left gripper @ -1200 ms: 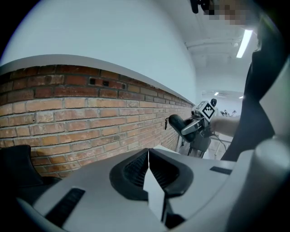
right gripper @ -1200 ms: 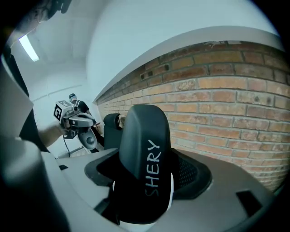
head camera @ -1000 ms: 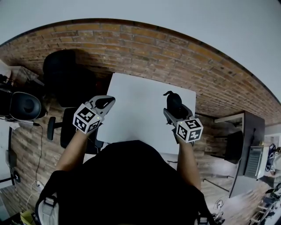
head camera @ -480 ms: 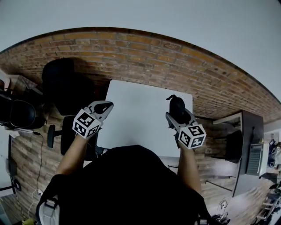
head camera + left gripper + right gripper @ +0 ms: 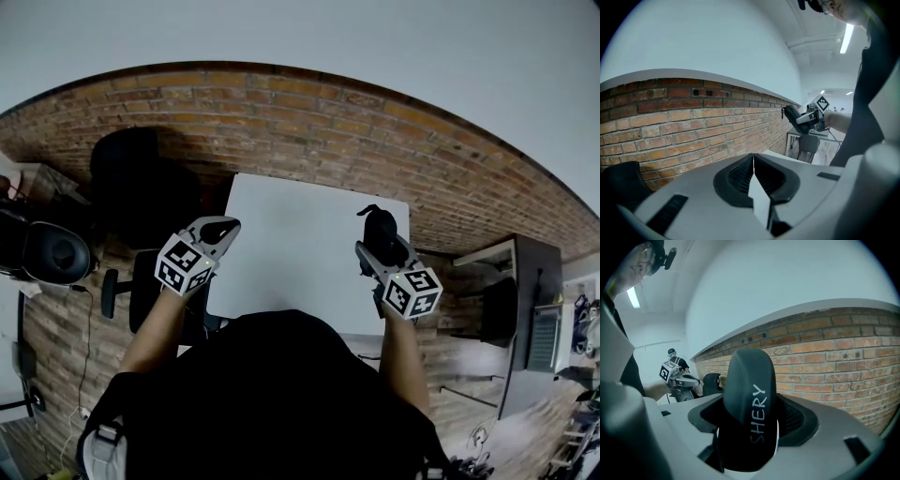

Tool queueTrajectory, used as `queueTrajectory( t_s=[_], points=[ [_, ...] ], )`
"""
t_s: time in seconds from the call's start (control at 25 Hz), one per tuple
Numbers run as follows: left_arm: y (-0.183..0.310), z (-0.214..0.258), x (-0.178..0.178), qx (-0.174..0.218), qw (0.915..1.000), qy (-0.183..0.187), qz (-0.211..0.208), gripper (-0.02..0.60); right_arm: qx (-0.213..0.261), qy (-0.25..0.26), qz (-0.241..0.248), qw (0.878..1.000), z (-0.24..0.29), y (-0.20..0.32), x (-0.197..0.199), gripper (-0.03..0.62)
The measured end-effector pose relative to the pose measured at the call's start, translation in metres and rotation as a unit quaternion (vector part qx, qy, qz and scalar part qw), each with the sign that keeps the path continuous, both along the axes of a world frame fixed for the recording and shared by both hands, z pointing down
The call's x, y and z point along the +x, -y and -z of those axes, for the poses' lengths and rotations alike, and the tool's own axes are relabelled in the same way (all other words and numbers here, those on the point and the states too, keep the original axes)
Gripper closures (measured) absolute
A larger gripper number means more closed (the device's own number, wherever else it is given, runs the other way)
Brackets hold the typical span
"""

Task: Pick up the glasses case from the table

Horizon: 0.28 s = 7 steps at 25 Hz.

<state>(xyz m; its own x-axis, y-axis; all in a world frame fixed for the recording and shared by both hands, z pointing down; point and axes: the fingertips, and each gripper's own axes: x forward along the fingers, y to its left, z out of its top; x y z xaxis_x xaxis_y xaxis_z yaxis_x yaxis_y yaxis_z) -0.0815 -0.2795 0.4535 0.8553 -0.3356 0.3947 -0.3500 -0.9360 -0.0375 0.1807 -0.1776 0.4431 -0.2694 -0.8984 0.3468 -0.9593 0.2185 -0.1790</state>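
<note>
The case (image 5: 749, 404) is sitting between the right gripper's (image 5: 379, 246) jaws, which are spread wide and pressing on its sides. It's being held up over the right far part of the table (image 5: 300, 244), clear of the top as far as I can tell. What's bugging me is that the shell is looking smooth and rounded, and the jaws are only gripping its near end while the rest is sticking out. So I'm guessing a quick tilt or a slackening squeeze could send it sliding out and dropping onto the table. Looks-wise it's a dark, hard-looking oval case with SHERY in pale letters running along it, plus some tiny tab at the far tip, too small to be sure. The left gripper (image 5: 217, 230) is hovering by the table's left edge, jaws together on nothing. A brick wall (image 5: 281, 112) is running along the far side.
</note>
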Motion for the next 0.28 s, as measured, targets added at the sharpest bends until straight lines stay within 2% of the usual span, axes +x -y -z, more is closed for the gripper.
queueTrajectory(
  t_s=[0.28],
  points=[
    [-0.0018, 0.0027, 0.0027, 0.013, 0.9999, -0.001, 0.004, 0.569, 0.011, 0.005, -0.013, 1.0, 0.0023, -0.0026, 0.0071, 0.261]
  ],
)
